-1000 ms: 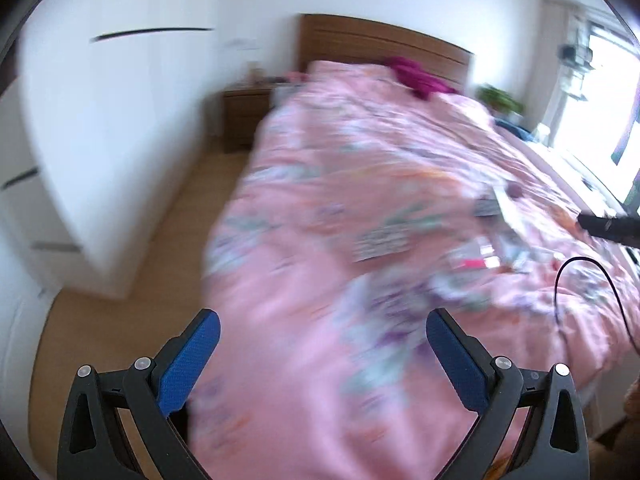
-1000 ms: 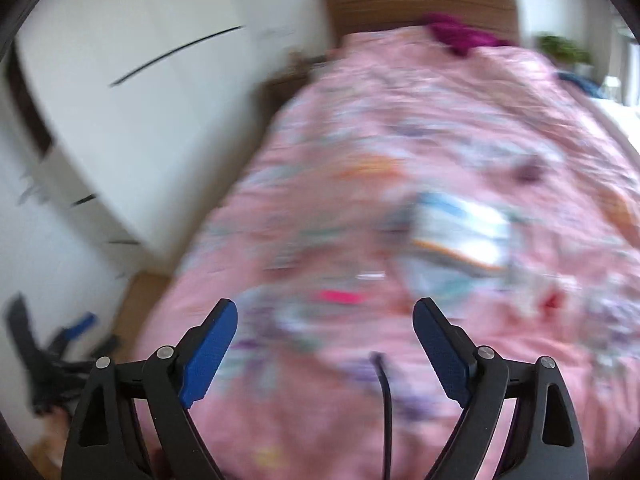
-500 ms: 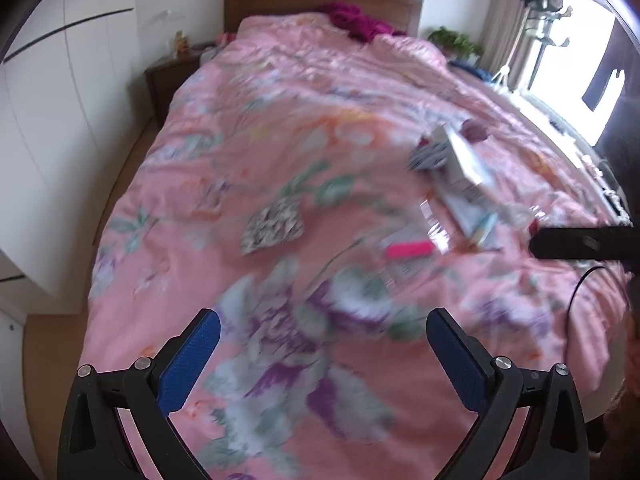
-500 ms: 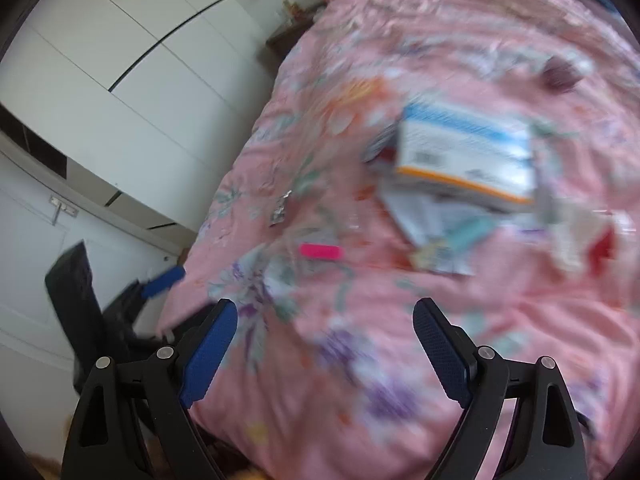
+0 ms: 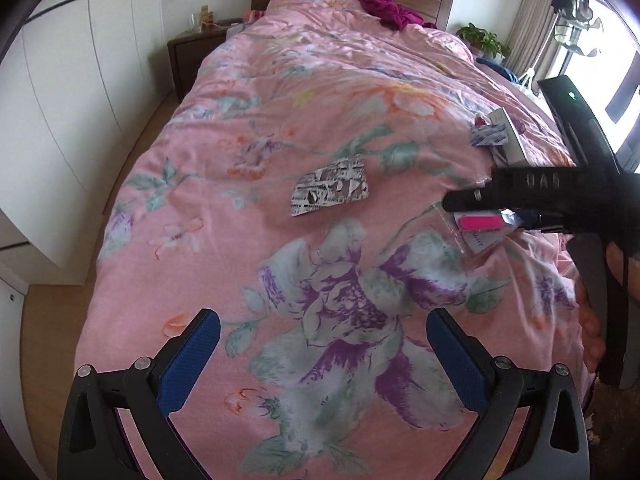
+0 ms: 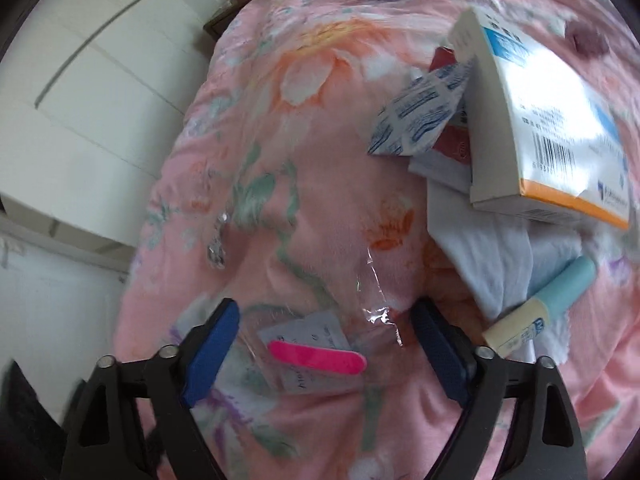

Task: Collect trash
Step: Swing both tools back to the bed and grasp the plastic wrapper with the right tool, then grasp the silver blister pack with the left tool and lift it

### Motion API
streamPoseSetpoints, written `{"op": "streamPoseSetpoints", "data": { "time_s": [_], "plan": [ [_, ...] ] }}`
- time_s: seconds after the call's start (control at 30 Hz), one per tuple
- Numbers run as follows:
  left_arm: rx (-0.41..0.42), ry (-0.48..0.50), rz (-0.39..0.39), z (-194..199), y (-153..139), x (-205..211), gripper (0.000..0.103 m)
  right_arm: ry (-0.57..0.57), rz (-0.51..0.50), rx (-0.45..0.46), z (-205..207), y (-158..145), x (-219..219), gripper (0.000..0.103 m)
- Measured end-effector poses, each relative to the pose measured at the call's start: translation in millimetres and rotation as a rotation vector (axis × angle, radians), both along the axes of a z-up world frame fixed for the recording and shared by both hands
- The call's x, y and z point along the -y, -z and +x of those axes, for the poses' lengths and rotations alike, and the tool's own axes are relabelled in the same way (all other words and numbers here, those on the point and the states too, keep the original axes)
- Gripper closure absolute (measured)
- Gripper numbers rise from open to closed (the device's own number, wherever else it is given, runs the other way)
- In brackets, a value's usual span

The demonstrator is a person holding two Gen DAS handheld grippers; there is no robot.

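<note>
Your right gripper [image 6: 324,344] straddles clear packet [image 6: 316,354] with pink strip near bed's [image 5: 280,128] foot edge; jaws have just been closing, pads not yet touching. Risk: slick film slides out, or you pinch quilt with it. Left gripper [image 5: 320,354] gapes over bare quilt. Versus a second ago: both grippers lower, trash closer, packet now between pads.

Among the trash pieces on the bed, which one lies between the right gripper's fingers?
The clear plastic packet with the pink strip; the right gripper, jaws just closing, straddles it. Box and tube lie farther right.
</note>
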State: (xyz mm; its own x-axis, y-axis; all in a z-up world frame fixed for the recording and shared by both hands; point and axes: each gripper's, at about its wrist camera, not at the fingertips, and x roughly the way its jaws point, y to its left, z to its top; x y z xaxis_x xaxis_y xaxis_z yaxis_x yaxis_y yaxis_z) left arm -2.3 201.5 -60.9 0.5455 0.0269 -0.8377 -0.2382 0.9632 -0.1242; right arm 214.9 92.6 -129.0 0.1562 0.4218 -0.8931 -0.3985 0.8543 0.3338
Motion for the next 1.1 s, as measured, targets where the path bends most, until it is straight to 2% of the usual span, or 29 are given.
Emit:
{"op": "streamPoseSetpoints", "data": {
  "time_s": [0.07, 0.13, 0.2, 0.3, 0.53, 0.77, 0.87, 0.97, 1.1],
  "plan": [
    [-0.001, -0.001, -0.005, 1, 3, -2, 0.000, 0.005, 0.018, 0.024, -6, -4, 8, 0.043],
    [0.001, 0.000, -0.011, 3, 5, -4, 0.000, 0.009, 0.057, 0.037, -7, -9, 17, 0.077],
    [0.001, 0.002, -0.011, 6, 5, -6, 0.000, -0.003, 0.093, 0.067, -3, -14, 21, 0.087],
    [0.003, 0.011, -0.003, 11, 4, -7, 0.000, -0.046, 0.128, 0.113, -11, -29, 22, 0.094],
    [0.026, 0.021, -0.012, 34, 0, -18, 0.000, -0.097, 0.222, 0.112, -13, -48, 24, 0.096],
    [0.025, 0.122, 0.056, 102, 13, -30, 0.000, -0.110, 0.293, 0.100, -9, -69, 39, 0.096],
    [-0.032, 0.165, 0.028, 131, 32, -34, 0.000, -0.119, 0.309, 0.086, -6, -69, 40, 0.096],
    [-0.108, 0.203, 0.063, 150, 56, -29, 0.000, -0.124, 0.321, 0.065, -4, -67, 41, 0.096],
    [-0.128, 0.238, 0.084, 161, 66, -27, 0.000, -0.126, 0.323, 0.038, -1, -59, 42, 0.096]
  ]
}}
